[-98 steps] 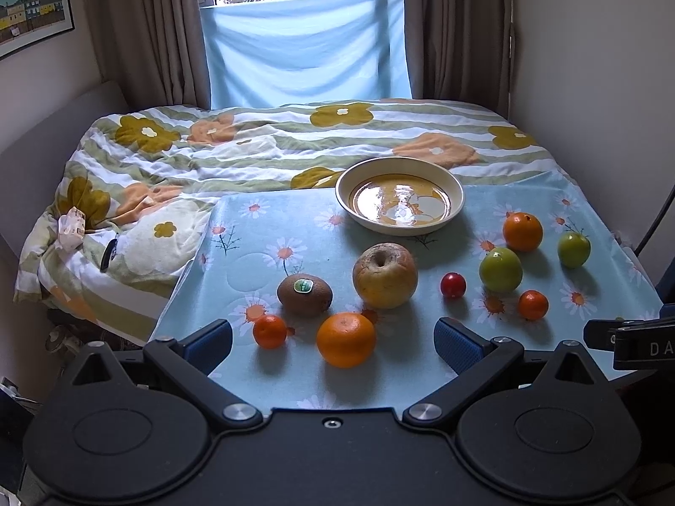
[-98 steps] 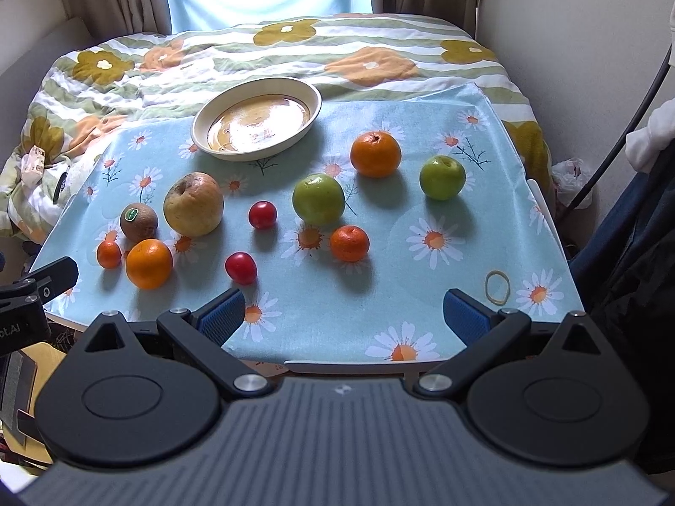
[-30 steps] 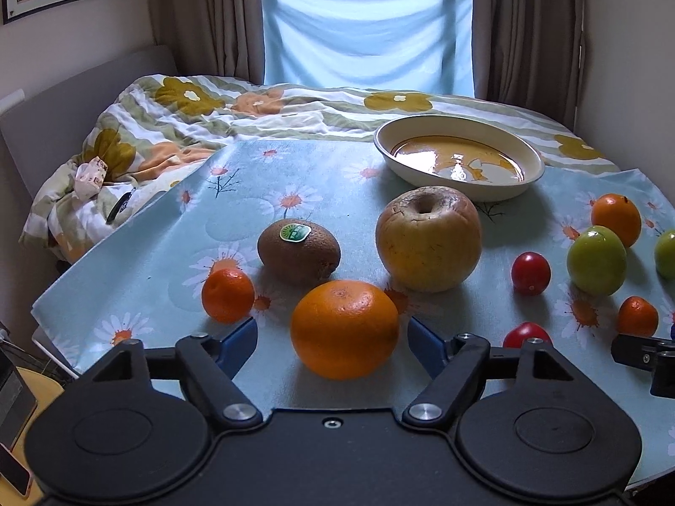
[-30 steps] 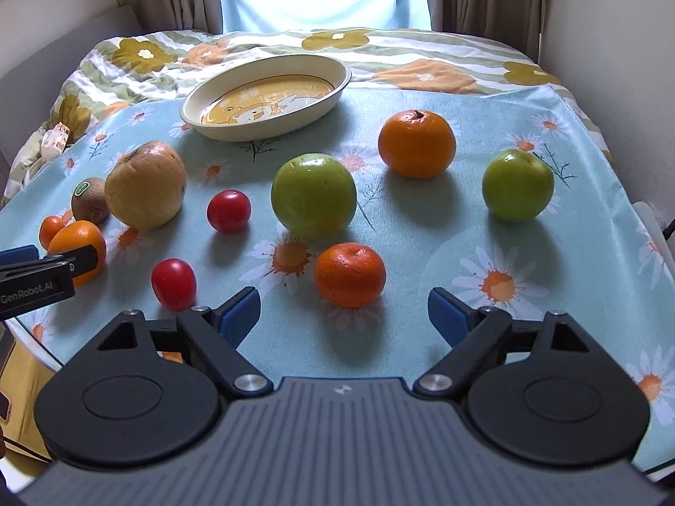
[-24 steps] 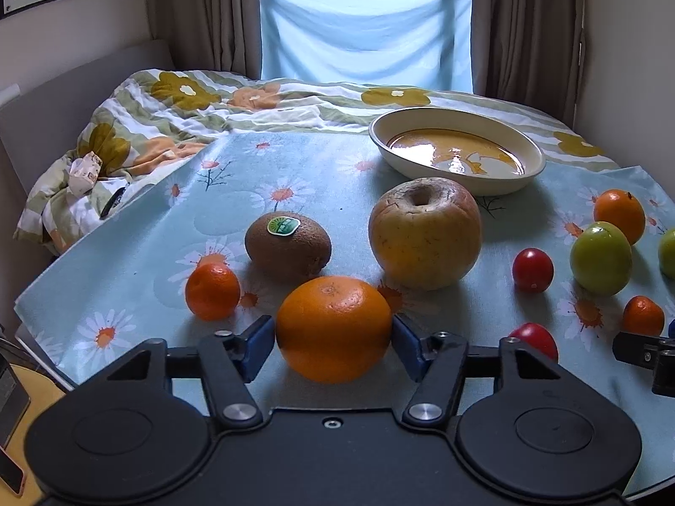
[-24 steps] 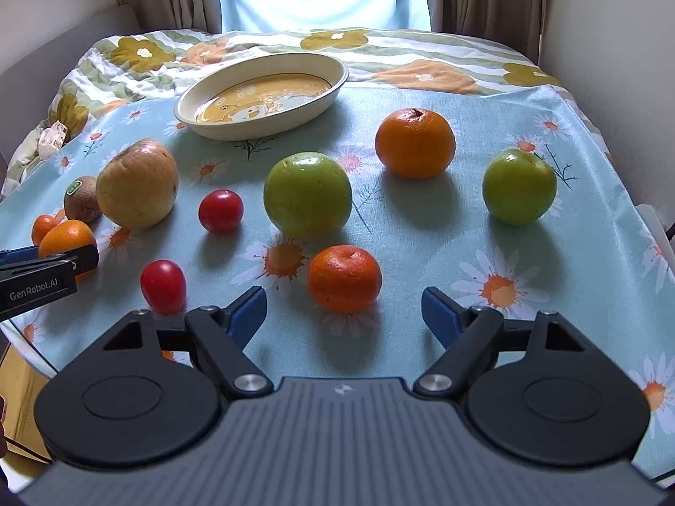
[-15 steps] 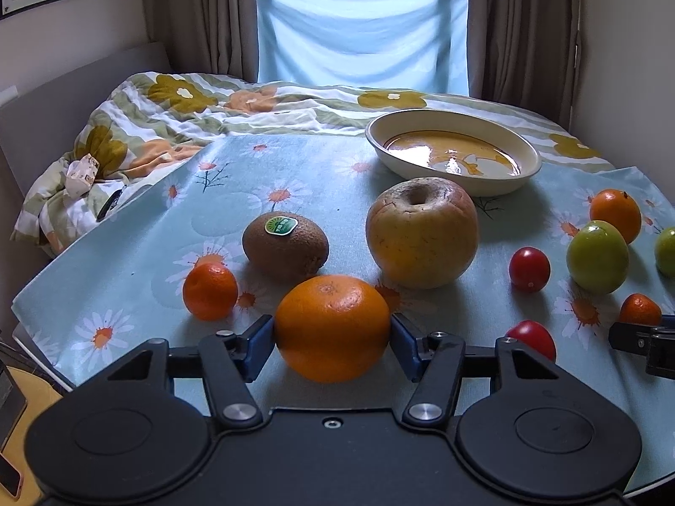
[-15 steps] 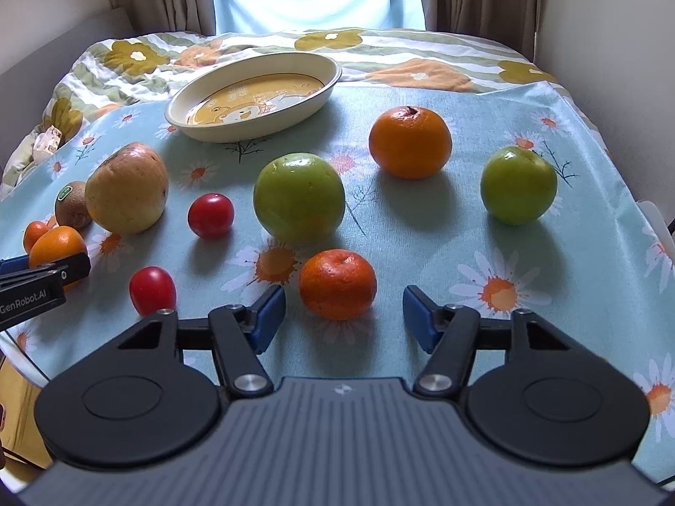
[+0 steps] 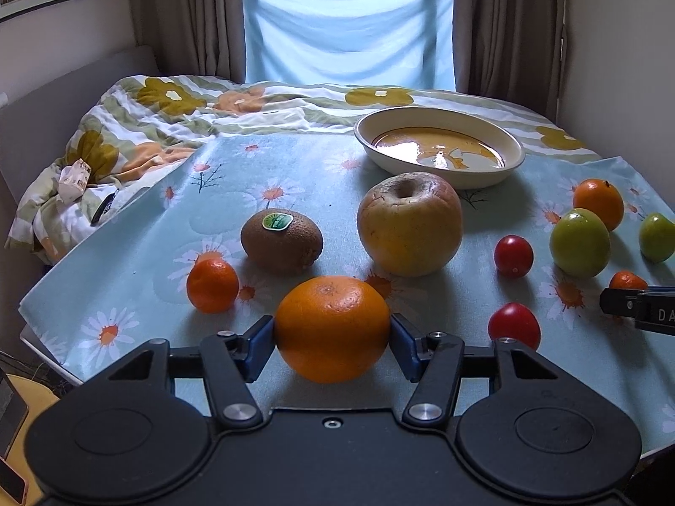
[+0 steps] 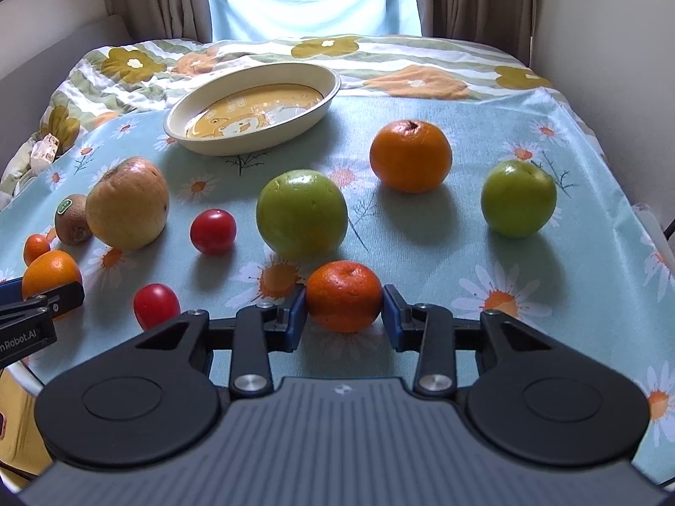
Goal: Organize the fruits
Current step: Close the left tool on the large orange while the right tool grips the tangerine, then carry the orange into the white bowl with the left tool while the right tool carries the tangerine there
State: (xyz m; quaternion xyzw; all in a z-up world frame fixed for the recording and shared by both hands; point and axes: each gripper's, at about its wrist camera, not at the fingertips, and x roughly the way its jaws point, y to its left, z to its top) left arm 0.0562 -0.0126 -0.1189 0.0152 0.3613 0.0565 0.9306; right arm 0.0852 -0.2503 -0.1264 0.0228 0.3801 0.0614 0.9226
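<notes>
1. Left gripper point(image 9: 332, 339) clamped on the big orange point(image 9: 332, 328), blue pads point(image 9: 260, 345) pressed against both sides, fruit sitting on the daisy tablecloth point(image 9: 139, 248) near its front edge.
2. Right gripper point(image 10: 341, 316) closed around the small mandarin point(image 10: 344, 295), pads touching left and right, also down on the cloth.
3. Just past the big orange: a kiwi point(image 9: 282, 241) with a green sticker, and a small tangerine point(image 9: 212, 285) to its left, near but not touching.
4. Behind and to the right of the kiwi, a large yellowish apple point(image 9: 409, 223), pretty wrinkled on top.
5. Two cherry tomatoes in the middle zone: one further back point(image 10: 213, 231), one close to the front edge point(image 10: 156, 305).
6. Right behind the mandarin, a green apple point(image 10: 302, 213), close, can't tell if touching.
7. Further right, a second green apple point(image 10: 519, 198), well apart from the first, plus another orange point(image 10: 410, 156) between them and further back.
8. Cream oval dish point(image 10: 329, 97) with a yellow cartoon print at the far side of the cloth, nothing in it.
9. Beyond that, a floral striped blanket point(image 9: 177, 114), brown curtains point(image 9: 185, 17) and a light blue sheet point(image 9: 346, 29) over the window.
</notes>
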